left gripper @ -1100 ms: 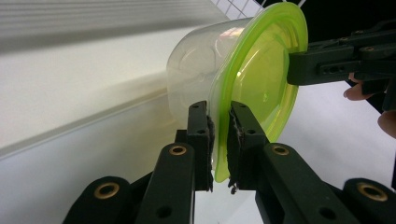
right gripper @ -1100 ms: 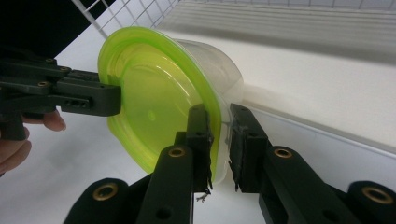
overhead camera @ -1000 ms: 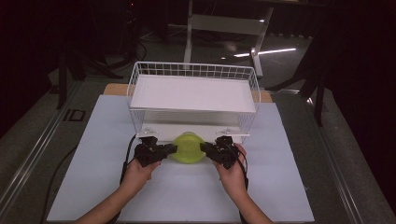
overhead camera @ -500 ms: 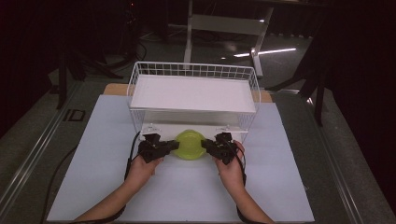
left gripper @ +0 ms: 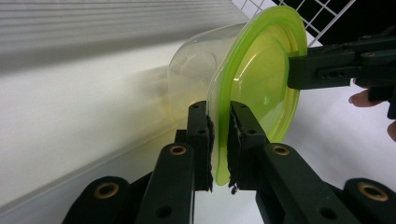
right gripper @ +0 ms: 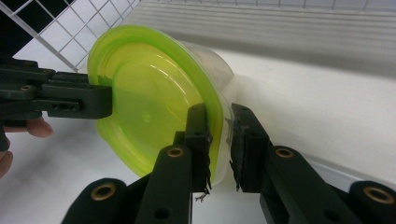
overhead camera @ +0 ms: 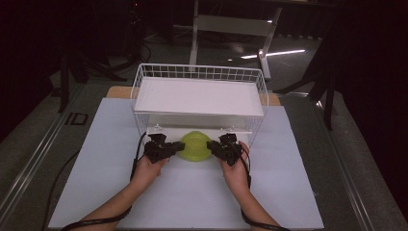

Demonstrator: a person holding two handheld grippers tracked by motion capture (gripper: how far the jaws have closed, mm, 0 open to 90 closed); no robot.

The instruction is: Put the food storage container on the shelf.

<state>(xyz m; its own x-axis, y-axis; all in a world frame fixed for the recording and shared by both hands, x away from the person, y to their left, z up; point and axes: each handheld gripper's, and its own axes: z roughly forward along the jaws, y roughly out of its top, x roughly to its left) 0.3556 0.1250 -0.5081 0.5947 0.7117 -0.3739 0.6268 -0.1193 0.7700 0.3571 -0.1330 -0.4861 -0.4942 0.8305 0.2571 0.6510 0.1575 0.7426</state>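
White matting covers our table, with a wire basket (overhead camera: pixel 199 94) at the back. We hold a tub (overhead camera: pixel 194 146) at the basket's front opening, seemingly partly under its shelf. Our left gripper (overhead camera: pixel 177 147) and right gripper (overhead camera: pixel 212 146) each clamp its green rim.

From above, the far half of the green lid (overhead camera: pixel 194 145) sits under the white shelf (overhead camera: pixel 199 96) of the wire basket (overhead camera: pixel 137 84), so that part is hidden. The clear tub (left gripper: pixel 196 65) under the lid looks blurry in the left gripper view, and its far end fades into the white wall behind it. Both arms are cut off at the bottom edge. In the right gripper view, the hand (right gripper: pixel 18 135) at the left edge shows just a fingertip or two.
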